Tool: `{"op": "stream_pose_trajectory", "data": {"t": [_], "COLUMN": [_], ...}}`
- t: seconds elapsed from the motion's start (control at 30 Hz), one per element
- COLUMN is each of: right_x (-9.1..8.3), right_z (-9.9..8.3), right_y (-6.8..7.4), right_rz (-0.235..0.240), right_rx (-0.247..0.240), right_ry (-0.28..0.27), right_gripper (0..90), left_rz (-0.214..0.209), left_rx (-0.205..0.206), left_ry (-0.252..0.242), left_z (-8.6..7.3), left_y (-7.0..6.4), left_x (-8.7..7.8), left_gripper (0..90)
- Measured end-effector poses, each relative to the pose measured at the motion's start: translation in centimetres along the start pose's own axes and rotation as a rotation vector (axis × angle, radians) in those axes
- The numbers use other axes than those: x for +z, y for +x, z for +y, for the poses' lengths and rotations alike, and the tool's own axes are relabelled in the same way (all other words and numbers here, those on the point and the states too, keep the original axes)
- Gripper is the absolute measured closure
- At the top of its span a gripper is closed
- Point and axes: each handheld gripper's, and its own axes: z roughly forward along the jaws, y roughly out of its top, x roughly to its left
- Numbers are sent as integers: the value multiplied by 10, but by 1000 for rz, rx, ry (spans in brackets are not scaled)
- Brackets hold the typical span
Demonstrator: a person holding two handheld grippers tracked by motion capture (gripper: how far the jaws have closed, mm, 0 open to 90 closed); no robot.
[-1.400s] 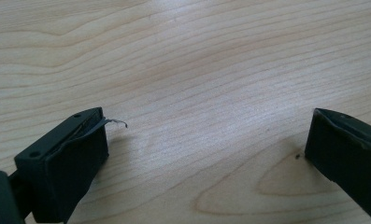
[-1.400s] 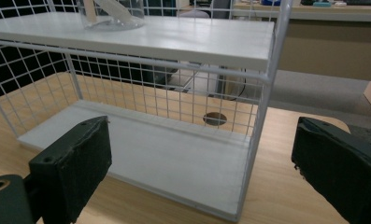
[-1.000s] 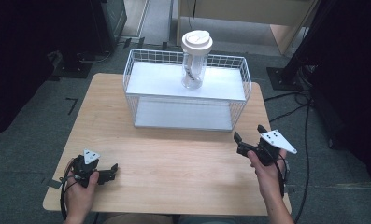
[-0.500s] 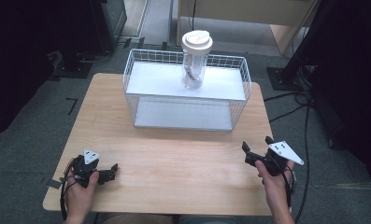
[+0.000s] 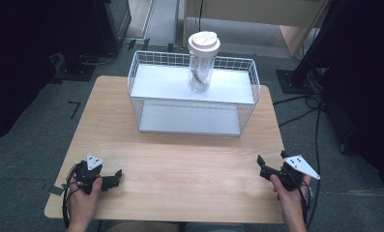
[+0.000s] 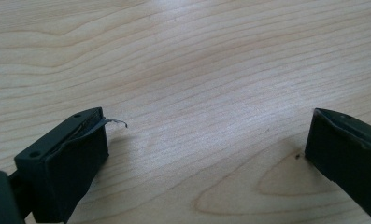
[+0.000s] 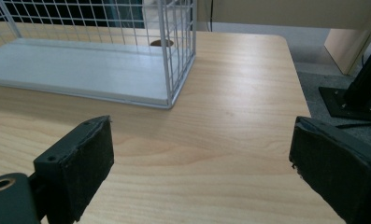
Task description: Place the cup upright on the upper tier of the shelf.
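Note:
A clear tumbler with a cream lid [image 5: 202, 63] stands upright on the top shelf of a white wire rack [image 5: 194, 92] at the back of the wooden table [image 5: 180, 154]. My left gripper [image 5: 113, 178] rests at the table's front left corner, jaws open and empty over bare wood [image 6: 206, 135]. My right gripper [image 5: 267, 166] sits at the front right, near the table's edge, also open and empty [image 7: 202, 154]. In the right gripper view the rack's lower shelf [image 7: 80, 70] lies ahead to the left.
Bare wood spreads between the two grippers and the rack. The table's right edge [image 7: 295, 74] is close to my right gripper, with grey floor and a black stand base [image 7: 351, 98] beyond. Cables [image 5: 315, 111] run over the floor on the right.
My right gripper has drawn back from the rack toward the front right corner and come down close to the table. The left gripper has stayed still.

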Motion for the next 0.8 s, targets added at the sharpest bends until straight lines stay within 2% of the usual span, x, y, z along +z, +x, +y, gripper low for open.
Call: {"op": "stream_pose_trajectory", "data": {"t": [0.4,0.8], "right_x": [-9,-13], "right_z": [-23,-39], "right_y": [-15,-19], "right_rz": [-35,-55], "right_rx": [-9,-42], "right_ry": [55,110], "right_gripper": [65,65], "left_rz": [0,0], "left_rx": [0,0], "left_ry": [0,0], "left_z": [0,0], "left_y": [0,0], "left_x": [0,0], "left_gripper": [0,0]}}
